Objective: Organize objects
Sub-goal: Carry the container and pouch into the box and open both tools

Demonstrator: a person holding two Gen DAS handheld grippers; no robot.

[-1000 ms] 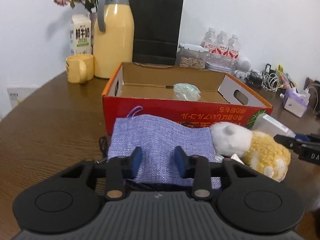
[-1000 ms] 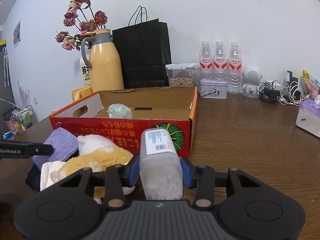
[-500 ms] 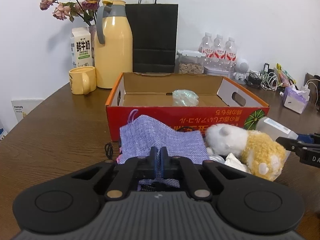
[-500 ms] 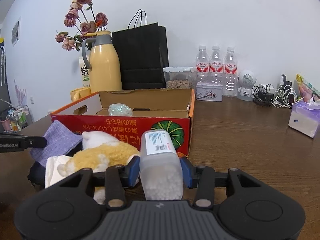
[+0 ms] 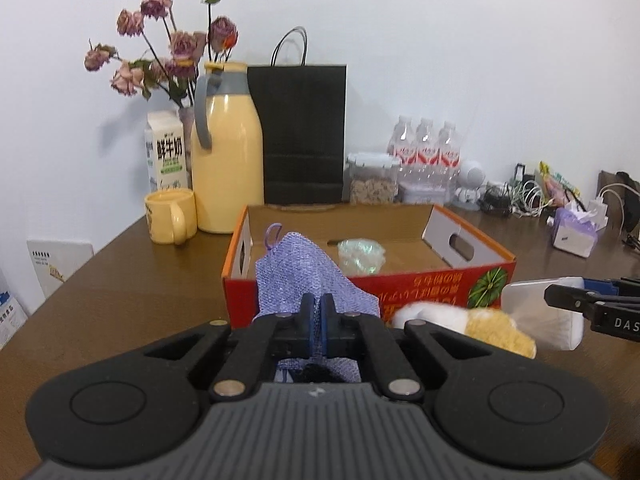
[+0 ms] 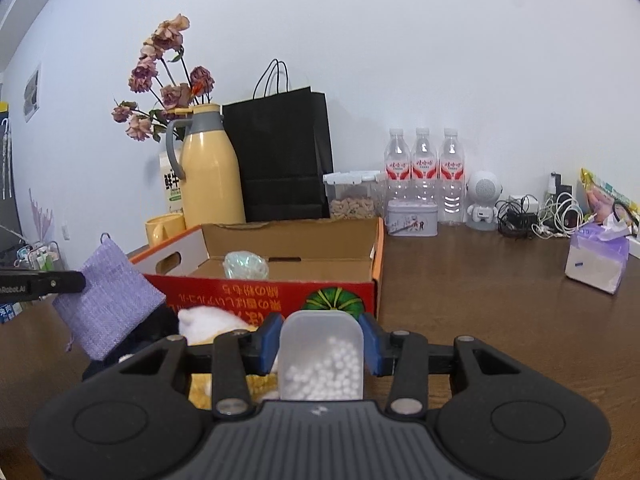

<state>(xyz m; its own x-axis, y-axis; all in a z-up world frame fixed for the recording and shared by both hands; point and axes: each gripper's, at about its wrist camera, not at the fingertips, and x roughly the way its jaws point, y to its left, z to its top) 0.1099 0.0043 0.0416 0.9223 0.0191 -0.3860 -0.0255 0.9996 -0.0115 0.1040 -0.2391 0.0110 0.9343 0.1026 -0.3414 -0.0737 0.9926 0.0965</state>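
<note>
Before box [image 5: 400, 280]: left gripper [image 5: 317, 312] pinching pouch [image 5: 296, 268] clear of table [image 6: 480, 300]; right gripper [image 6: 321, 338] clamping jar [image 6: 322, 356] beside plush [image 5: 480, 326].

Left hand-held gripper [image 5: 318, 320]: black plastic body, grey ribbed top plate, two round black discs, silver pivot screws, dark blue finger pads. Right hand-held gripper [image 6: 322, 344]: same build; white lettering on its finger side.
</note>
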